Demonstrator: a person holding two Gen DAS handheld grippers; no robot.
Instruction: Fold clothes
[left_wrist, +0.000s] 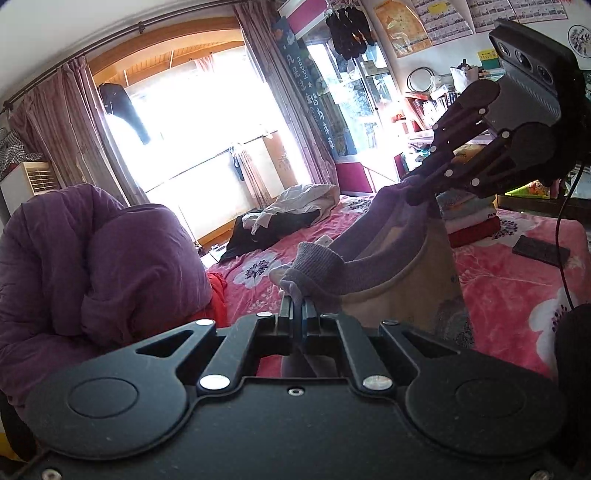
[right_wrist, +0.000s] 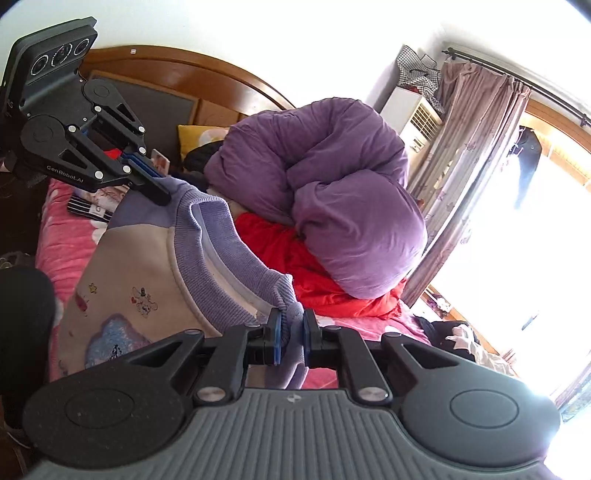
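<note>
Both grippers are pointing slightly downward above the bed (left_wrist: 509, 240), holding a sweater (right_wrist: 147, 266) stretched between them. The left gripper (left_wrist: 298, 306) is clenching one lavender ribbed shoulder edge; the right gripper (right_wrist: 291, 328) is pinching the other beside the knitted collar. The beige front with small cartoon prints is hanging over the pink flowered blanket, near a puffy purple quilt (right_wrist: 332, 192).

The purple quilt (right_wrist: 332, 199) stood bunched high on the bed, with a red cloth (right_wrist: 295, 266) just under it, and closed the way on that side. A stack of folded clothes (left_wrist: 469, 218) and a dark flat object (left_wrist: 541, 250) took the far corner. Between them, the pink floral bedcover (left_wrist: 303, 236) lay open up to a heap of dark and pale clothes (left_wrist: 284, 218) near the window.
</note>
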